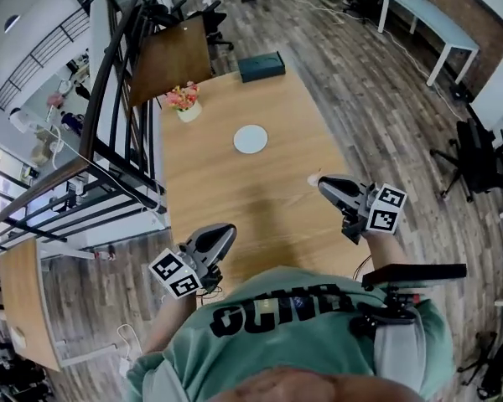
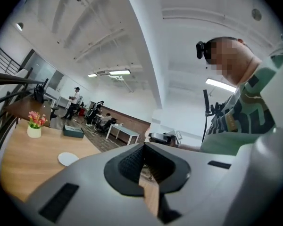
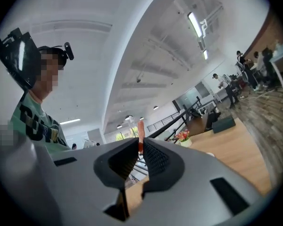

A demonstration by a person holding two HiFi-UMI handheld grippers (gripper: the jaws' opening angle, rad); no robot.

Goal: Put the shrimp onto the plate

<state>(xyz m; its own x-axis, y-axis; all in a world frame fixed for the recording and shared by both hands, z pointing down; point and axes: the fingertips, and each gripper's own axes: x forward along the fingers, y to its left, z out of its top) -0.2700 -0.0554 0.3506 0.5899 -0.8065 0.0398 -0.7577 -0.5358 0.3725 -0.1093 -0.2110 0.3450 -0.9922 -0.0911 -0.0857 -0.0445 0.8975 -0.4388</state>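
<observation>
The white plate (image 1: 250, 139) lies on the wooden table (image 1: 235, 199), past its middle, and shows small at the left of the left gripper view (image 2: 67, 158). My right gripper (image 1: 323, 182) hovers over the table's right side, short of the plate, shut on the shrimp (image 1: 313, 179). In the right gripper view the pink-orange shrimp (image 3: 140, 132) sticks up from between the closed tips (image 3: 140, 145). My left gripper (image 1: 226, 231) is held near the table's near edge. Its jaws (image 2: 142, 147) meet with nothing between them.
A pot of pink flowers (image 1: 184, 100) stands at the table's far left, and a dark box (image 1: 261, 66) lies at the far end. A black railing (image 1: 117, 115) runs along the left edge. Office chairs and a white table (image 1: 427, 23) stand on the floor to the right.
</observation>
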